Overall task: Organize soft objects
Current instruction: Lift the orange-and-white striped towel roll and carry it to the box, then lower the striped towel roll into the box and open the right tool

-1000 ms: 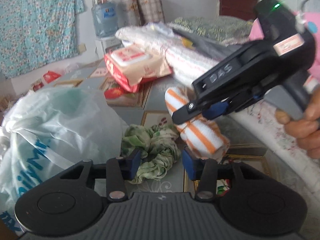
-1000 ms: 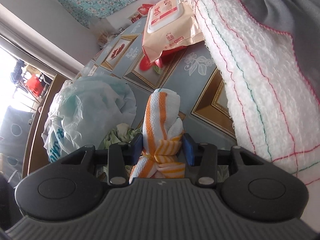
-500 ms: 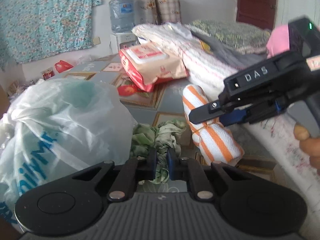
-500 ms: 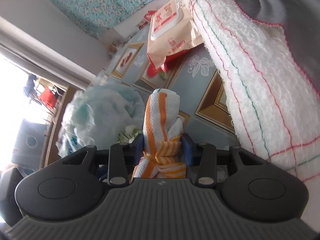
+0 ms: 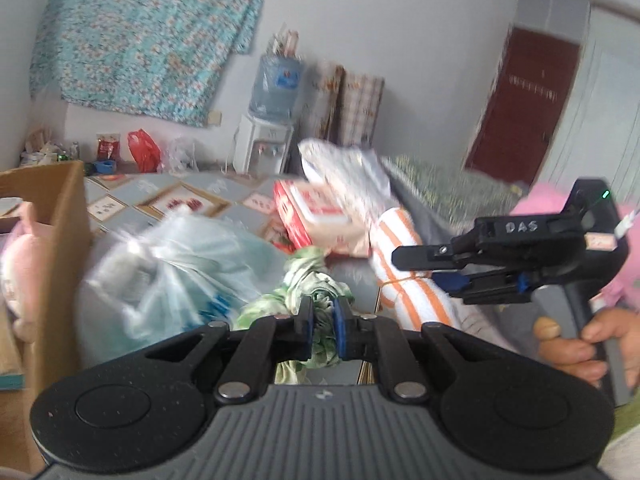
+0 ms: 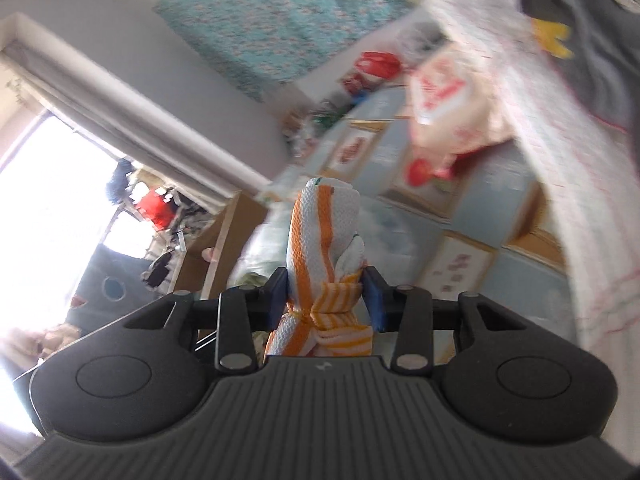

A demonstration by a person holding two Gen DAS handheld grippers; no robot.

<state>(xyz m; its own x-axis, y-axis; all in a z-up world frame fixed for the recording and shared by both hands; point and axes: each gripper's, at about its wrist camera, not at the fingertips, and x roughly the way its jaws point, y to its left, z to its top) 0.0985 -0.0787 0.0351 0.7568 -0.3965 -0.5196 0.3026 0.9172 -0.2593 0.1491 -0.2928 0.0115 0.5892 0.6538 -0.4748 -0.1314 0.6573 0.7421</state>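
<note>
From the left wrist camera, the left gripper (image 5: 323, 327) is clenched on a crumpled green-and-white cloth (image 5: 308, 280) at 6 o'clock, a crinkly translucent plastic bag (image 5: 176, 276) at 9 o'clock beside it and a cardboard box (image 5: 60, 240) further left. At 3 o'clock the right gripper (image 5: 436, 268) clamps a rolled orange-striped towel (image 5: 400, 264). From the right wrist camera, that waffle-textured roll (image 6: 324, 248) stands upright at centre, pinched between the blue pads (image 6: 374, 298) above the patterned floor (image 6: 496, 208).

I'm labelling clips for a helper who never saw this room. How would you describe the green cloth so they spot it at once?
Start at the big pale plastic bag in the left wrist view. Just right of it, the left tool pinches a crumpled green cloth. Unlike the neatly rolled orange-striped towel in the right tool, it is a loose bundle with a leafy green-and-white print.
</note>
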